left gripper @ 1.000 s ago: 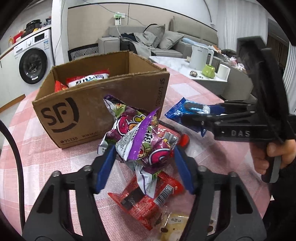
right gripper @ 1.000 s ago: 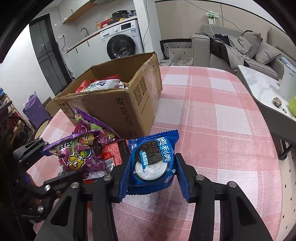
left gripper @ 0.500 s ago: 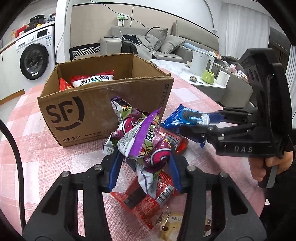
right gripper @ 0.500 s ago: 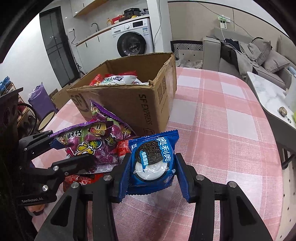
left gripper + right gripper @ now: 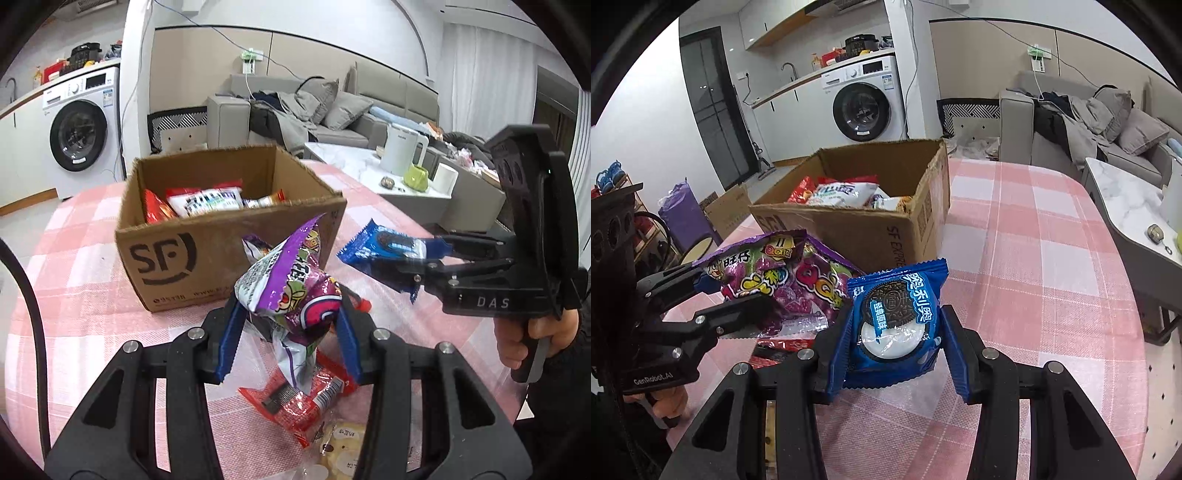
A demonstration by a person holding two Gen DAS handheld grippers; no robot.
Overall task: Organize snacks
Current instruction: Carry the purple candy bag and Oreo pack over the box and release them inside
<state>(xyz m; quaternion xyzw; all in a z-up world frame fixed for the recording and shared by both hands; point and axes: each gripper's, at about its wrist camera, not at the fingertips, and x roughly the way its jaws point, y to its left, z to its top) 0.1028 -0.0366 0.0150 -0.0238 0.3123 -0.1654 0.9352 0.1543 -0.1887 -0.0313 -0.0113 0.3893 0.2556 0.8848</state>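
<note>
- Gripping one snack apiece, the two hand-held grippers hang above the pink checked table (image 5: 1052, 236), just short of the open cardboard box (image 5: 236, 266).
- The left gripper (image 5: 288, 328) has its blue pads pressed into a puffy purple candy bag (image 5: 291, 291), clear of the table; its jaws were closing within the last second and are now clamped on the bag.
- The right gripper (image 5: 897, 354) is closed on a blue cookie packet (image 5: 897, 314), pinched by its two side edges.
- The box already holds several packets; a red wrapper (image 5: 299, 398) and a pale yellow packet (image 5: 343, 443) lie on the table beneath the left gripper.
- To do this step well, each snack likely needs carrying over the near rim before release, one hand at a time so the grippers do not collide; the loose tail of the purple bag could snag the rim.
- Readable: "SF" on the box's front, "SF EXPRESS" on its side, "DAS" on the right gripper's body, "GenRobot.AI" on the left's, "QQ" on the purple bag.
</note>
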